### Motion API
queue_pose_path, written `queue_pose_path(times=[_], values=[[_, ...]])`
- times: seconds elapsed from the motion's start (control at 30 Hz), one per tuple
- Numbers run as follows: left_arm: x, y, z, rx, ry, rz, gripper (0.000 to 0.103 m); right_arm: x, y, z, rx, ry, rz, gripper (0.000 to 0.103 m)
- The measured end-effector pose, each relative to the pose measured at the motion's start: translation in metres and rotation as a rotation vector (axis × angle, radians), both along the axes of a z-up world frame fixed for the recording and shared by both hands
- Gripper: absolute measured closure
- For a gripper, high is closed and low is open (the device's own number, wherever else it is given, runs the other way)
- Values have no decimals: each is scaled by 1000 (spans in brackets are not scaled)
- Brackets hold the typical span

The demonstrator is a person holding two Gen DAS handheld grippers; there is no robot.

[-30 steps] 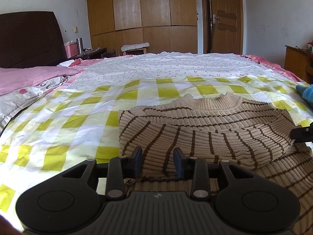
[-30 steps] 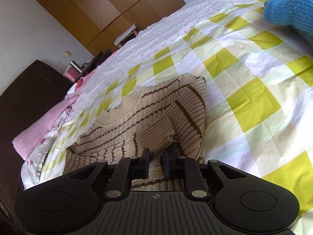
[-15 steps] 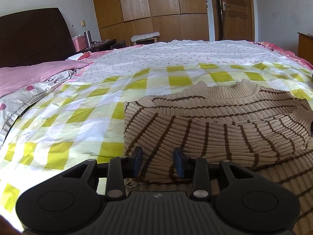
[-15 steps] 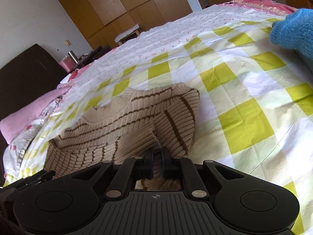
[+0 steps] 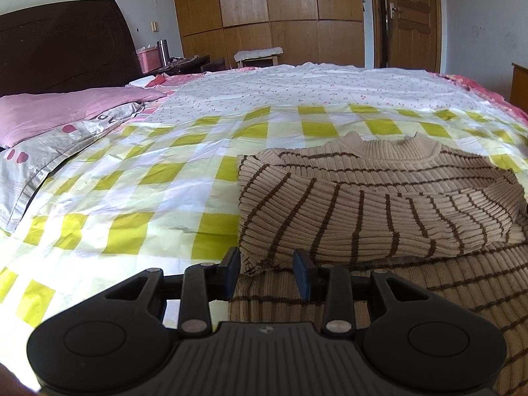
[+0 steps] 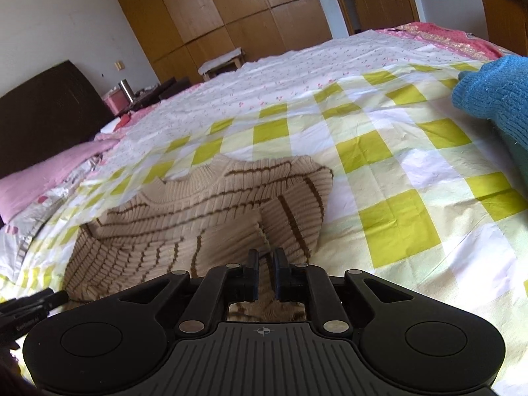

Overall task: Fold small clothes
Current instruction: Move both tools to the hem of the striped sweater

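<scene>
The left gripper [image 5: 266, 270] has its jaws partly spread, with a corner of the beige striped sweater [image 5: 369, 204] sitting in the gap between them. The knit fills that gap, but whether the pads press on it I cannot tell. The right gripper [image 6: 265, 272] has its jaws drawn close, leaving only a narrow slit; they have just eased apart a little. A fold of the sweater [image 6: 204, 227] runs through the slit, pinched between the pads.

The sweater lies on the bed's yellow-and-white checked sheet [image 5: 132, 204], straight ahead of both sets of jaws. In the left view it spreads ahead and to the right of the jaws, a sleeve folded across the body; its lower part passes under the right finger.

Beyond the jaws, a white flowered cover [image 5: 313, 92] follows the checked sheet. A pink pillow [image 5: 59, 112] and a dark headboard [image 5: 62, 43] lie far left of the left jaws. A blue knitted garment [image 6: 495, 95] lies well apart to the far right of the right jaws. Nothing lies between either gripper and the sweater.

The collar points away from the jaws, toward the wooden wardrobe [image 5: 270, 10]. The sweater's folded top runs crosswise to the left fingers.
</scene>
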State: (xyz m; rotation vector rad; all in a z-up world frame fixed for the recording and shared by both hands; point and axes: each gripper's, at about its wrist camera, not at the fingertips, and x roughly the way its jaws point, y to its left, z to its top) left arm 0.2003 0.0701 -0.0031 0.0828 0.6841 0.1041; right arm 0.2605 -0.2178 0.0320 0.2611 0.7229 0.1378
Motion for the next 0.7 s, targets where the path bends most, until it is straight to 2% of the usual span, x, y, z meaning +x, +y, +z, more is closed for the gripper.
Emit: queue_pose_path(times=[0.1, 0.33, 0.5, 0.57, 0.63, 0.7], values=[[5, -2, -8, 34, 52, 6, 62, 2, -4, -8, -15, 31, -8, 92], [-15, 4, -2, 8, 25, -11, 62, -1, -16, 3, 43, -12, -25, 90], [-34, 11, -5, -17, 45, 0, 62, -5, -10, 4, 57, -25, -5, 90], [-39, 12, -12, -4, 74, 7, 62, -4, -5, 1, 34, -10, 6, 88], [-46, 13, -14, 7, 70, 7, 62, -1, -1, -6, 1, 32, 10, 86], [-52, 16, -11, -3, 73, 15, 62, -3, 0, -8, -13, 37, 17, 86]])
